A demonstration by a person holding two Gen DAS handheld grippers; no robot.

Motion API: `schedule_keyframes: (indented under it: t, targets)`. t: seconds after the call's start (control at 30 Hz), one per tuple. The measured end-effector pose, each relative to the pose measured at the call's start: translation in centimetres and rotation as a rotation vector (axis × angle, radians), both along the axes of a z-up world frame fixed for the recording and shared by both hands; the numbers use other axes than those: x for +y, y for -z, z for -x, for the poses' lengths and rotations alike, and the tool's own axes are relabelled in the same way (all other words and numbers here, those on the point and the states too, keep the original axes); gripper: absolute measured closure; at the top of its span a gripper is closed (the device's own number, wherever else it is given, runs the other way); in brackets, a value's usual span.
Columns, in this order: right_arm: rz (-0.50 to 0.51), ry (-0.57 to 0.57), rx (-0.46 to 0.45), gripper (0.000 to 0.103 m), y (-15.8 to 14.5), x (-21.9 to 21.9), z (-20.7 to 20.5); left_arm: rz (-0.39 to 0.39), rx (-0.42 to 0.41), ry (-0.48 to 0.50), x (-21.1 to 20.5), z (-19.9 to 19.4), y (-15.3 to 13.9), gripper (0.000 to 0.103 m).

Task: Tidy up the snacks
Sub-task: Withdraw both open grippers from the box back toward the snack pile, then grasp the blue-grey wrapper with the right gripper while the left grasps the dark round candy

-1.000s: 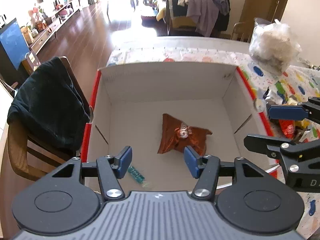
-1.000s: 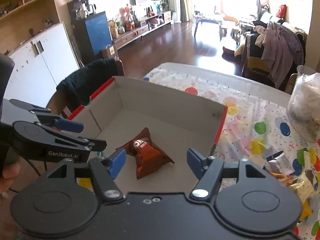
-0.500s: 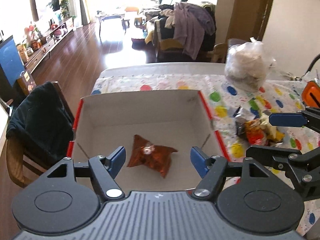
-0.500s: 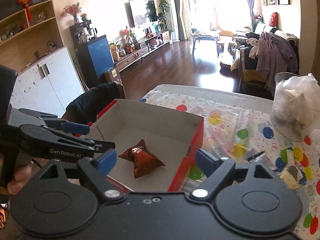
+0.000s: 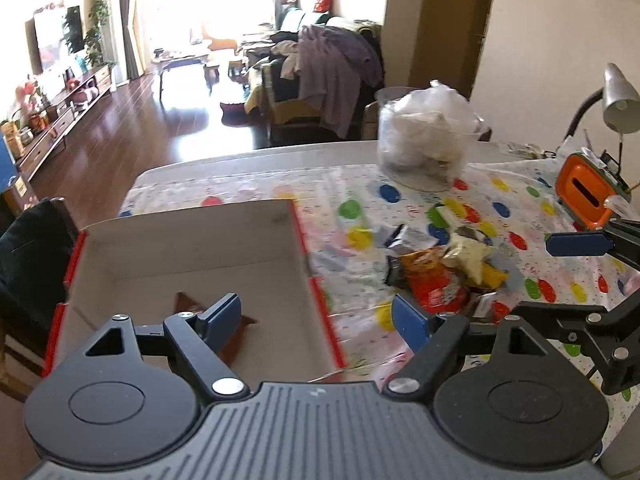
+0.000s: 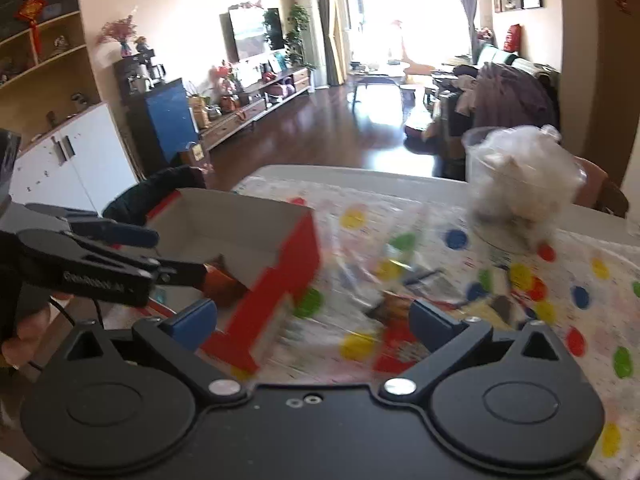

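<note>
Only the left wrist view shows the orange case and lamp at the far right; the right wrist view, blurred, shows a hand holding the left tool. Both tools have just been opening, with nothing between the jaws: left tool and right tool released. The snack pile, crinkled red, yellow and silver wrappers, lies on the bench ahead-right of the left tool. The cardboard box ahead-left holds one brown packet.

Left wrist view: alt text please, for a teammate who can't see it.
The left gripper hangs open and empty over the right wall of a red-edged cardboard box holding one brown snack packet. A pile of snack packets lies right of it on the polka-dot tablecloth.
</note>
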State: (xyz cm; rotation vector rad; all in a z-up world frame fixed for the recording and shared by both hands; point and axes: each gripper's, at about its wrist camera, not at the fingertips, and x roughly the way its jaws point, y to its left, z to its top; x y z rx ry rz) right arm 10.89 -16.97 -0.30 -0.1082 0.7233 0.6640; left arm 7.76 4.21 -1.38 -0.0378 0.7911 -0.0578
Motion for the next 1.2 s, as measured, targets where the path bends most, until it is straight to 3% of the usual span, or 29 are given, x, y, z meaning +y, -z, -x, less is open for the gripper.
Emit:
schedule_keyframes:
  t: [0.17, 0.33, 0.67, 1.0, 1.2]
  targets:
    - [0.046, 0.006, 0.003, 0.000, 1.4, -4.0, -0.2, 0.015, -0.016, 0.036, -3.5, -0.5, 0.9, 0.018]
    - [0.100, 0.008, 0.003, 0.000, 2.7, -7.7, -1.1, 0.015, 0.019, 0.056, -6.7, -2.1, 2.6, 0.018]
    - [0.166, 0.073, 0.049, 0.000, 6.9, -13.8, -6.1, -0.010, 0.061, 0.117, -12.5, -4.6, 5.7, 0.018]
    - [0.221, 0.071, 0.112, 0.005, 11.8, -15.5, -10.9, -0.040, 0.117, 0.143, -16.7, -5.9, 10.2, 0.018]
    - [0.255, 0.056, 0.124, 0.012, 13.9, -15.1, -12.6, -0.053, 0.173, 0.083, -17.1, -6.6, 12.9, 0.018]
